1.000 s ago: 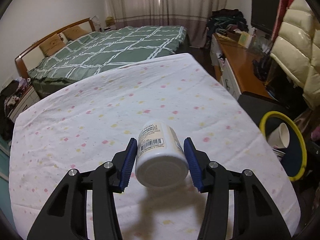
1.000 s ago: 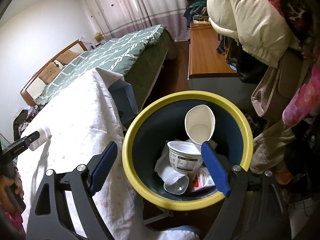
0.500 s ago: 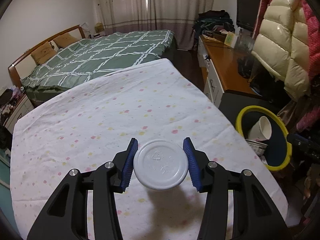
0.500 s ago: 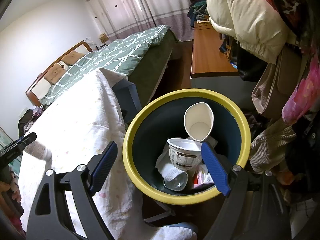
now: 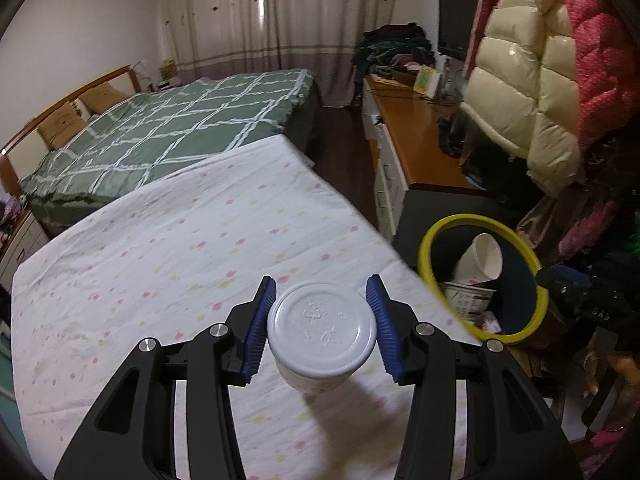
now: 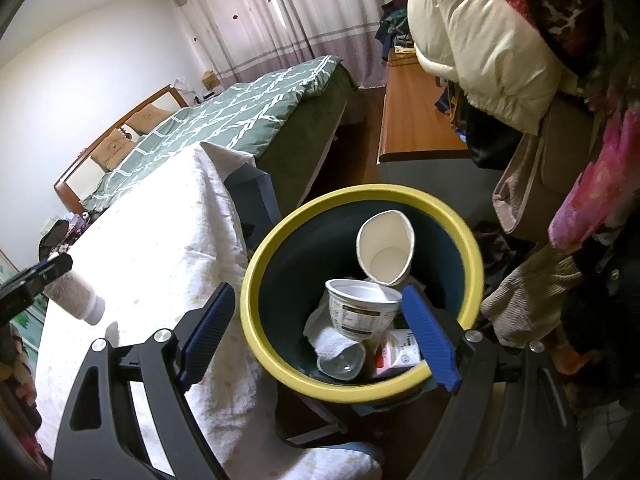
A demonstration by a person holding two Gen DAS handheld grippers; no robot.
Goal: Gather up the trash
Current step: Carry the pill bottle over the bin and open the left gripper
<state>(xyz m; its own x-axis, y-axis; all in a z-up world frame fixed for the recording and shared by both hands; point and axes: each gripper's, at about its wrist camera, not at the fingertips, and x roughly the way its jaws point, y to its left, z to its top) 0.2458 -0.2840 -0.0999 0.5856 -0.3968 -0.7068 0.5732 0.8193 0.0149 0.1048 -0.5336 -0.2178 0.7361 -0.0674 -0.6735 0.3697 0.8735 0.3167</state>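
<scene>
**A:** Which step is the person on?

**B:** The carry, by the look of it. The left gripper (image 5: 322, 324) is clenched on a white plastic screw-cap bottle (image 5: 322, 330), its blue pads pressed against either side of the body, with the flat cap facing the camera. The bottle is lifted clear of the white worktop cover dotted with pink and yellow (image 5: 180, 272); its shadow falls on the cloth below.

**A:** And where does it go?

**B:** Into the round dark bin with the yellow rim (image 6: 362, 388), standing just beside the right edge of the worktop. It already holds a white paper cup (image 6: 386, 252), a printed plastic tub (image 6: 362, 308) and other scraps.

**A:** What is the other hand doing?

**B:** The right gripper (image 6: 316, 338) is released, jaws wide apart and holding nothing, poised above the bin mouth. From its camera the bottle (image 6: 74, 296) shows at the far left, well apart from the bin.

**A:** So the next move?

**B:** Probably a sweep of the left gripper to the right until the bottle hangs over the opening, then letting go. The open right gripper sits over that same opening, so it may need to give way to avoid a knock.
</scene>
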